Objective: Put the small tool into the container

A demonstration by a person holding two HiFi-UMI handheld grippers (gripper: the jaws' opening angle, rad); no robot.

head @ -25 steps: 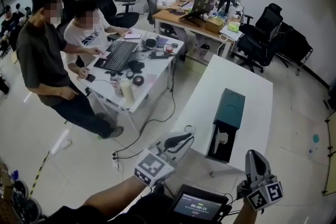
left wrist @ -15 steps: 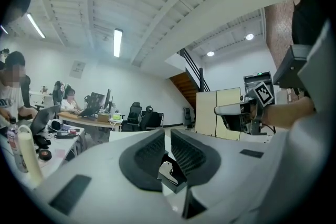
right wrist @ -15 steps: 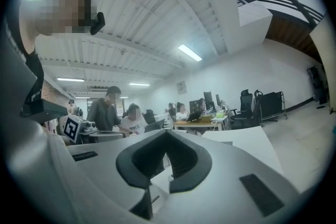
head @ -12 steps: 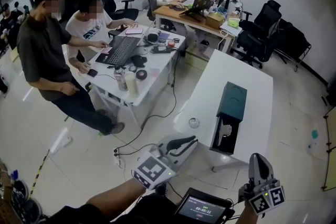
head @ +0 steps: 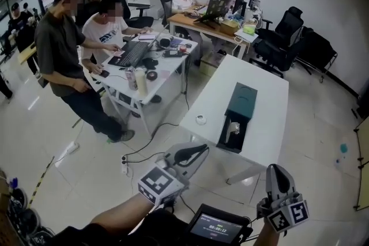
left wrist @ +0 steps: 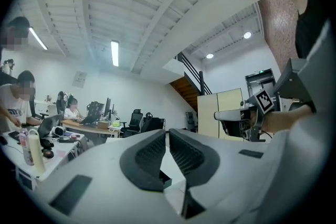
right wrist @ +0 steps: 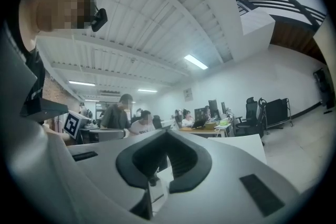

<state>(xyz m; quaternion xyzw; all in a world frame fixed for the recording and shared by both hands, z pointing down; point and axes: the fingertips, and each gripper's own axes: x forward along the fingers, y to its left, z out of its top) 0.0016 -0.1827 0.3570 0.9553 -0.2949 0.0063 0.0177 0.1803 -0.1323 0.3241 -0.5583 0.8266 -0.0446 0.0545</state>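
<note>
i hold both grippers low and close to my body, over the floor (head: 173, 141) and well short of the white desk (head: 265, 95). my left forearm comes in from the lower left. the left gripper (head: 199, 151) is tilted and aims up and right toward the desk, its fingers (left wrist: 152, 152) pressed together with nothing between them. the right gripper (head: 275, 171) sits at the lower right and points away from me, its fingers (right wrist: 186, 157) also closed and empty. the container (head: 237, 114), a long dark box with a teal lid over its far part, lies on the desk with its near end open and something pale inside. the small tool (head: 200, 119), pale and round, lies on the desk just left of the container, not touching it.
</note>
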